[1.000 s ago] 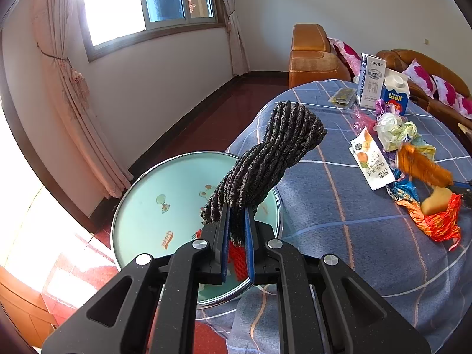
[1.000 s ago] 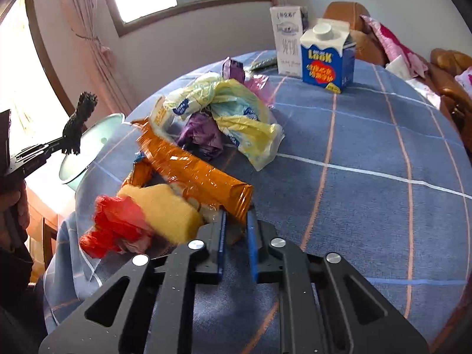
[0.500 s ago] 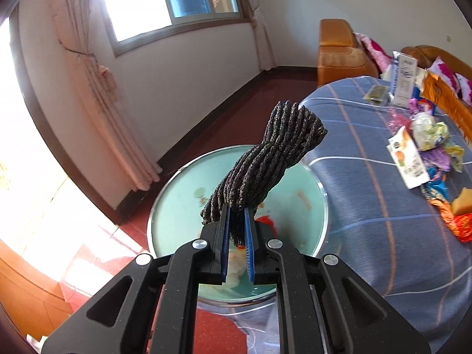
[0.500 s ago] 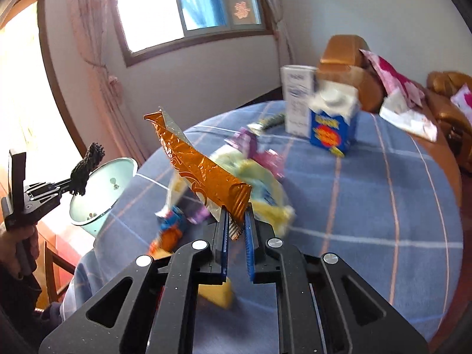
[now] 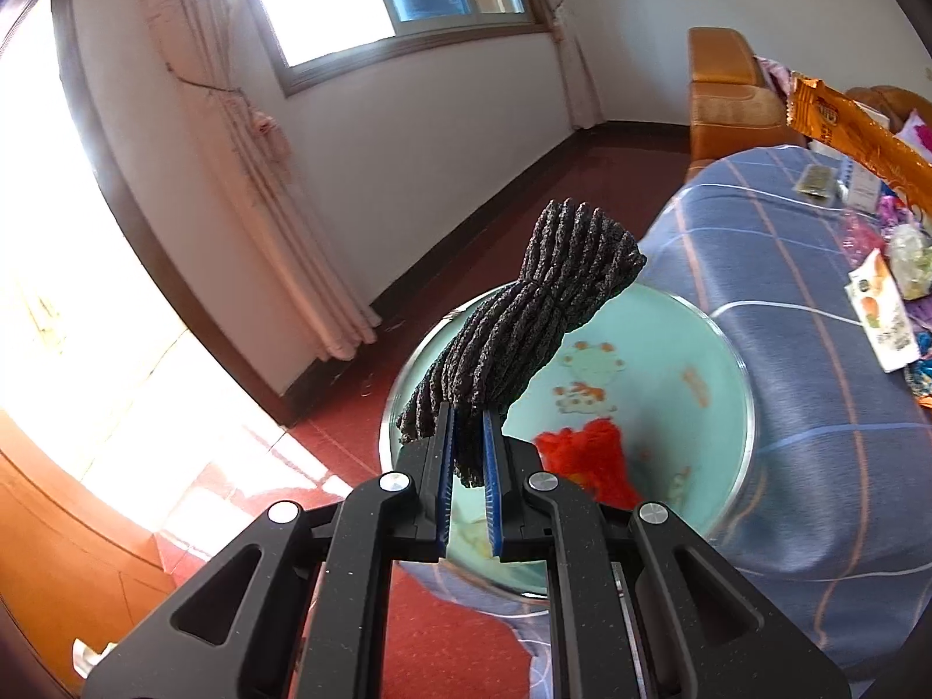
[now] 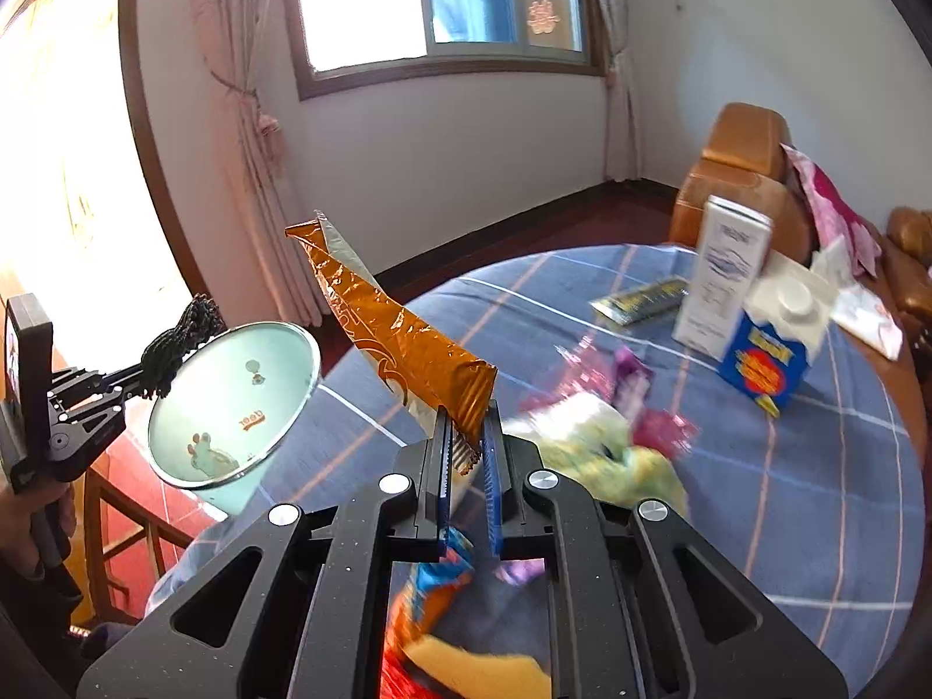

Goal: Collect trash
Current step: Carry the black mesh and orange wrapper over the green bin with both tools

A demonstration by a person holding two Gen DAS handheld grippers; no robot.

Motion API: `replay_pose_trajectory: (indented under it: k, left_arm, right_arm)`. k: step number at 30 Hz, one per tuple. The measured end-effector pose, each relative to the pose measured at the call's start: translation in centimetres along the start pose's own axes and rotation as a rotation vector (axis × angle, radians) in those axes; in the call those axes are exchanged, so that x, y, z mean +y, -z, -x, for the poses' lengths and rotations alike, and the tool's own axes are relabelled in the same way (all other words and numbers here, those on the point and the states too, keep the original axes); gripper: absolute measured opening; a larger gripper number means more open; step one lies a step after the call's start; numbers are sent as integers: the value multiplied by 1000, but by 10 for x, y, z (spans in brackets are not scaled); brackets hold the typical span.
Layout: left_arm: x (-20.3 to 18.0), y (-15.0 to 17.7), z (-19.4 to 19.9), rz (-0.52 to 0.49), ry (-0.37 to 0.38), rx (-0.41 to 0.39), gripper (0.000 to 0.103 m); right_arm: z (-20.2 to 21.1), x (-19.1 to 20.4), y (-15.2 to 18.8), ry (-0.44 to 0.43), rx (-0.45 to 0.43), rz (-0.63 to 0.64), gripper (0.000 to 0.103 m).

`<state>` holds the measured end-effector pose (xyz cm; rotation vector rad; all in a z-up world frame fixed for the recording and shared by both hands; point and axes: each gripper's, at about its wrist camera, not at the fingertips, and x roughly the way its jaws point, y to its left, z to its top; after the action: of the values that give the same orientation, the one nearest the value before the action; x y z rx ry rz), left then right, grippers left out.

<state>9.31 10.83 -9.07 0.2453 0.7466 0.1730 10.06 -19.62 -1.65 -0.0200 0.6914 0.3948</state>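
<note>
- Wrapper, orange foil, sat mid-frame in right view, clamped at its lower end by right gripper, raised above table.
- Looked light, crinkly, slippery; gripping the crimped end seemed safest.
- Left gripper was clamped on dark cloth over basin, lower centre.

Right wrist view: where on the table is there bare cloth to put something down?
The blue checked tablecloth is bare on the right, below the blue carton, and between the basin and the trash. Crowded: the wrapper pile just ahead of the right gripper and the cartons behind it.
</note>
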Motion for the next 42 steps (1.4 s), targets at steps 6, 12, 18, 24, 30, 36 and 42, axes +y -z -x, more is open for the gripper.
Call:
replay_pose_trajectory:
  k: [6, 12, 18, 24, 30, 36, 42]
  left_arm:
    - [14, 2, -6, -1, -74, 17, 9]
    - [19, 3, -8, -8, -126, 23, 9]
    - [24, 2, -11, -9, -149, 21, 9]
    - [25, 2, -11, -9, -158, 25, 9]
    - [25, 3, -13, -13, -164, 28, 9]
    - [27, 4, -13, -12, -164, 30, 9]
    - [28, 5, -15, -22, -174, 39, 9]
  right_arm:
    - [-27, 20, -15, -13, 35, 47, 10]
    - [-52, 44, -23, -28, 76, 98, 10]
    - [-70, 69, -23, -40, 107, 147, 10]
    - [-82, 84, -24, -56, 120, 173, 10]
    - [-87, 91, -27, -62, 124, 188, 10]
    - [-90, 96, -28, -65, 128, 202, 10]
    - [-92, 101, -28, -71, 136, 214, 10]
